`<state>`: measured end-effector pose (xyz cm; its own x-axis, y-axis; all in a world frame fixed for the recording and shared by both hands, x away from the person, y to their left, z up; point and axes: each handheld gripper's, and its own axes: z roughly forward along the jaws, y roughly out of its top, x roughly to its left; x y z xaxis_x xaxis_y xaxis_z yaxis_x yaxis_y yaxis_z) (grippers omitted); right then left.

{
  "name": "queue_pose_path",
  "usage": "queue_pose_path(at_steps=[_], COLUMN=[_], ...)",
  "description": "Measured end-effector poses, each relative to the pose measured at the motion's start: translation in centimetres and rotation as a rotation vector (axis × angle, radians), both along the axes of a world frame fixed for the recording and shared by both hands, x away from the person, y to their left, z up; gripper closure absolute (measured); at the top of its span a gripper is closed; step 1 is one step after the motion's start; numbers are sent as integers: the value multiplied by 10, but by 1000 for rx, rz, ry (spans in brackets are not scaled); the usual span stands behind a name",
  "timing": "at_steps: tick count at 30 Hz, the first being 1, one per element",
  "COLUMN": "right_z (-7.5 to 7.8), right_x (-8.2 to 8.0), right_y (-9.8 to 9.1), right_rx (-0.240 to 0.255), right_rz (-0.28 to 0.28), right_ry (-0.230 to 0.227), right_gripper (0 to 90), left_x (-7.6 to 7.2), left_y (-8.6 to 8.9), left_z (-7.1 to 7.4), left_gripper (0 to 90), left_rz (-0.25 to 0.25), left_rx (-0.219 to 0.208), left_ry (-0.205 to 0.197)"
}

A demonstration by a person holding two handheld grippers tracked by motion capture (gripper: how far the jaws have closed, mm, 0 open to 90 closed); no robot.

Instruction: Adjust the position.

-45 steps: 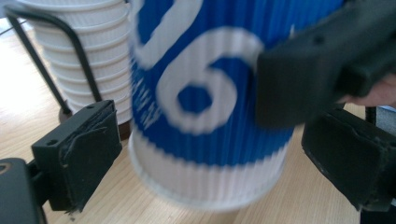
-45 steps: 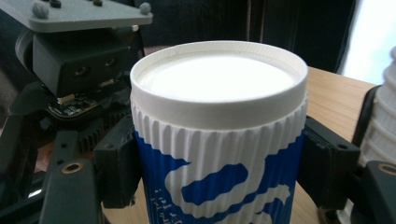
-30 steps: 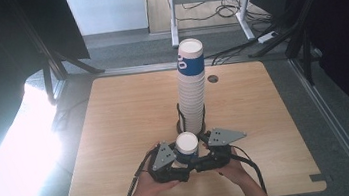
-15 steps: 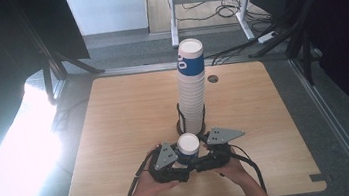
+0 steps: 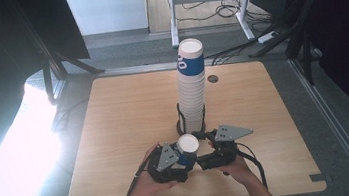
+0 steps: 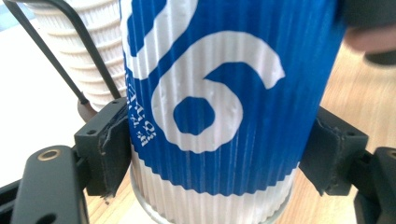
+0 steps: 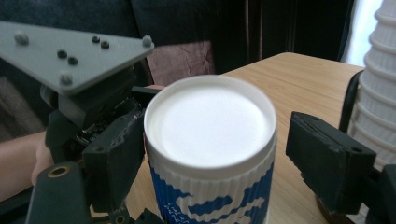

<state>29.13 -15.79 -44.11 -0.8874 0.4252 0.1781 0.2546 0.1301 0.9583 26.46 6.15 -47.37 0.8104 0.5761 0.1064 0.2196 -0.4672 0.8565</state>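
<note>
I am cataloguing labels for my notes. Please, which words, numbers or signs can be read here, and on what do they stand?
"6": large white figure on the blue-and-white ribbed paper cup.
Small white vertical print beside it, on the same cup: too blurred to read.
White marks on the blue band atop the tall stack of white ribbed paper cups: too small to read.

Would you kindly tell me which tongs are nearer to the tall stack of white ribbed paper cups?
Right. The right tongs sit beside the tall stack of white ribbed paper cups, at its base; the left tongs are nearer the person, clamping a blue-and-white cup.
</note>
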Motion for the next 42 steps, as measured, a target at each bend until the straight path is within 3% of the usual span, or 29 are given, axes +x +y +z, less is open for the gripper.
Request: queue_pose_path(at_steps=[8,17,26,36,42], right_z=[2,0,-2,-5,-6], right_x=[-2,-2,1,0,1], right_y=[-10,-13,-15,-15,-17], right_rx=[-6,-80,-134,-188,-218], right_rz=[-2,30,46,75,87], right_ry=[21,60,101,142,157], right_gripper=[186,171,159,141,141], left_x=[1,1,-2,-4,-6], left_y=[7,12,5,-6,-10], left_z=[-3,0,-2,-5,-8], left_gripper=[203,203,202,202,202], left_rz=[5,-3,-25,-42,-47], left_rx=[55,201,342,432,444], left_ry=[-15,-66,-132,-166,-180])
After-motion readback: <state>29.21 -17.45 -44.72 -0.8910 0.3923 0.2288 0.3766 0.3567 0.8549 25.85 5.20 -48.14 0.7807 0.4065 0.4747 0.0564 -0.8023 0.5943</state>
